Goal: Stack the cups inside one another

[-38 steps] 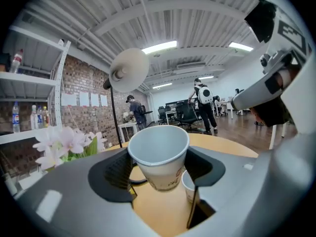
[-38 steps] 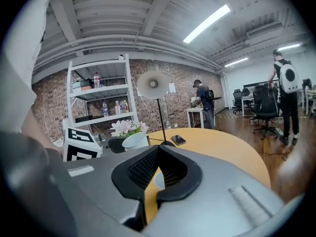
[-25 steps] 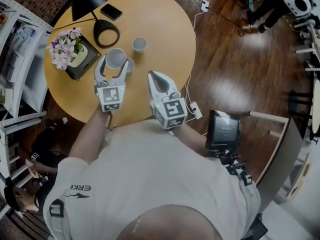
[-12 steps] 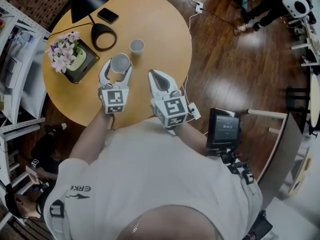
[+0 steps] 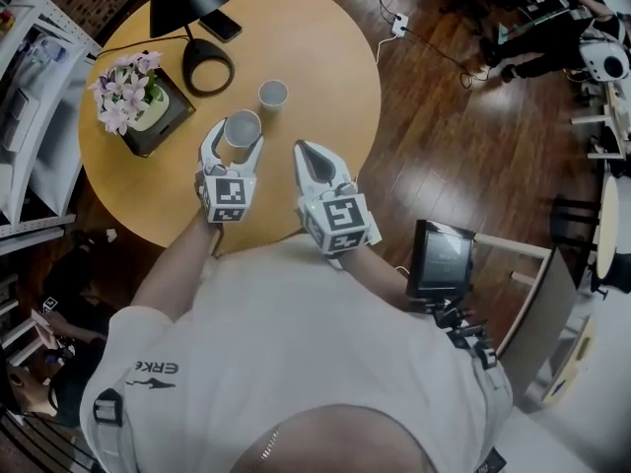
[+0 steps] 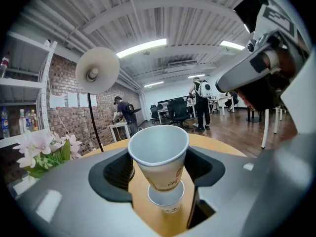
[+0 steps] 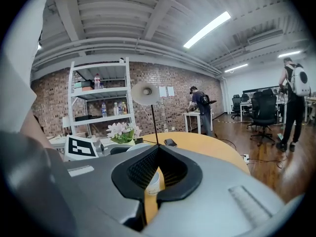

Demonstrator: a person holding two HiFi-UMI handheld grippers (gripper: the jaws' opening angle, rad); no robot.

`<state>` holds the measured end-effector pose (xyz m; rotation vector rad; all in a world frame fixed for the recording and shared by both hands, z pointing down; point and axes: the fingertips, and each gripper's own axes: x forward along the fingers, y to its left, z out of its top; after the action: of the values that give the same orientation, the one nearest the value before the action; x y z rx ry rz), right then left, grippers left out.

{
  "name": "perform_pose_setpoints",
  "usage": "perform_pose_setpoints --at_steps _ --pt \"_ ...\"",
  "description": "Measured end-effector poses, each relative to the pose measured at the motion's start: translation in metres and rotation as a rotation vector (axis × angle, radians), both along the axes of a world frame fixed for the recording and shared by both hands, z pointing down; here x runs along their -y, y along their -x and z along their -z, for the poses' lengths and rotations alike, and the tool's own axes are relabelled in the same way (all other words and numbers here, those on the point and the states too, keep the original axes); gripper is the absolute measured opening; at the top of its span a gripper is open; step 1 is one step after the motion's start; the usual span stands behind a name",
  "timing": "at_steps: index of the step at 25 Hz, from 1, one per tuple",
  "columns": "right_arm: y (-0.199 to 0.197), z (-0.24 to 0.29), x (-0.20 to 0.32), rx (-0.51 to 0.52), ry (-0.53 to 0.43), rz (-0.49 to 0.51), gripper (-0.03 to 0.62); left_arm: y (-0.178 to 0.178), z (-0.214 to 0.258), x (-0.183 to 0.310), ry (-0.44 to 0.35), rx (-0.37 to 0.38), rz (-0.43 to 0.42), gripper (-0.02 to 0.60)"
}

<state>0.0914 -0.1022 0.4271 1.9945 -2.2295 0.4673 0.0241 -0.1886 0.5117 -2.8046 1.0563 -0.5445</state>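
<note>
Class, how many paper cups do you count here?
3: a white paper cup in the left tool, a second cup directly beneath it, a third cup standing alone beyond.

A black desk lamp [image 5: 208, 66] stands on the round wooden table [image 5: 325, 77]; a smartphone [image 5: 221, 28] lies just beyond the lamp, pink potted flowers [image 5: 125, 95] left of it.

Extending left gripper [image 5: 235, 141] and right gripper [image 5: 306, 153] side by side.
Clamping a cup [image 5: 242, 126] in left jaws — pressing right jaws together.

Centre: held cup [image 5: 242, 128].
11 o'clock: lamp base [image 5: 209, 67], near.
9 o'clock: flower pot [image 5: 163, 121].
1 o'clock: second cup [image 5: 273, 93].
2 o'clock: bare table [image 5: 335, 77], open passage.
</note>
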Motion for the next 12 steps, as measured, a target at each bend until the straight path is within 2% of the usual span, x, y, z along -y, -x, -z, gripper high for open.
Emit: perform_pose_setpoints --at_steps 5,12 --pt "-0.019 -0.002 0.015 0.003 0.001 0.039 0.014 -0.007 -0.013 0.004 0.014 0.027 0.051 0.327" --pt "-0.022 -0.015 0.019 0.007 0.038 0.081 0.014 -0.004 -0.036 0.009 0.045 0.06 0.097 0.328"
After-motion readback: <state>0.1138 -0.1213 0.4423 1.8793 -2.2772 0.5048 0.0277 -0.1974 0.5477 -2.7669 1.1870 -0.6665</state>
